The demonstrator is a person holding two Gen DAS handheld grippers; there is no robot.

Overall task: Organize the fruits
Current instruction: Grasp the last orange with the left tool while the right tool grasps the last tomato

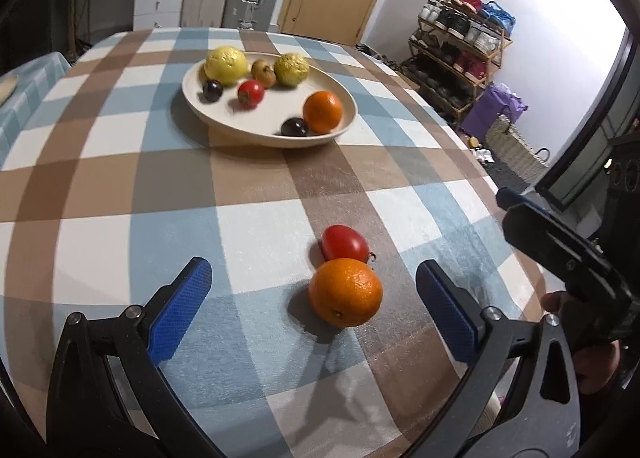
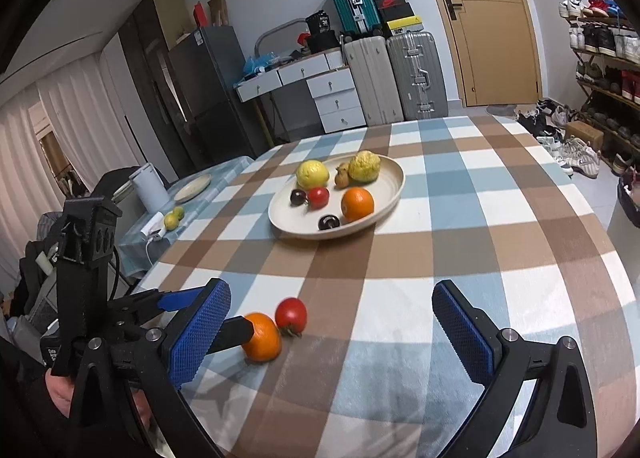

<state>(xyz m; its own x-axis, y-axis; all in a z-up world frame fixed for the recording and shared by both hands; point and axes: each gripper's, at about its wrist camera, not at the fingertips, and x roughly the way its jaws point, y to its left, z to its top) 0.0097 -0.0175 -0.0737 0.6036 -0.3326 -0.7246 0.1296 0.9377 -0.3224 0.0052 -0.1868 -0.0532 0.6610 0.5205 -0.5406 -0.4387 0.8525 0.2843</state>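
**Ana:** While the loose orange point(image 1: 345, 292) sits on the checked tablecloth point(image 1: 120, 185), where is it relative to the left gripper point(image 1: 314, 290)?

**Ben:** Between its two blue fingers point(image 1: 180, 310), which are spread wide. Neither pad touches the fruit. A red tomato point(image 1: 345, 244) rests against the orange's far side.

**Ana:** And the right gripper point(image 2: 332, 322)?

**Ben:** Its jaws gape too, holding nothing. From its own camera the orange point(image 2: 262, 336) and tomato point(image 2: 291, 312) lie just beside its left finger point(image 2: 200, 334), with bare cloth across the rest of the gap.

**Ana:** Any room to move?

**Ben:** A broad stretch of cloth lies between the pair and the plate point(image 1: 256, 125). The table's right edge curves past near the right gripper, with floor beyond.

**Ana:** What's in the plate?

**Ben:** A second orange point(image 1: 323, 111) near the front rim, a dark plum point(image 1: 294, 127) touching it, another plum point(image 1: 212, 90), a small tomato point(image 1: 251, 93), a yellow citrus point(image 1: 226, 65), a bumpy greenish one point(image 1: 291, 69), and a brownish fruit point(image 1: 263, 73) between those two.

**Ana:** Beyond that?

**Ben:** Suitcases point(image 2: 396, 77), a wooden door point(image 2: 492, 21), a shoe rack point(image 1: 460, 53).
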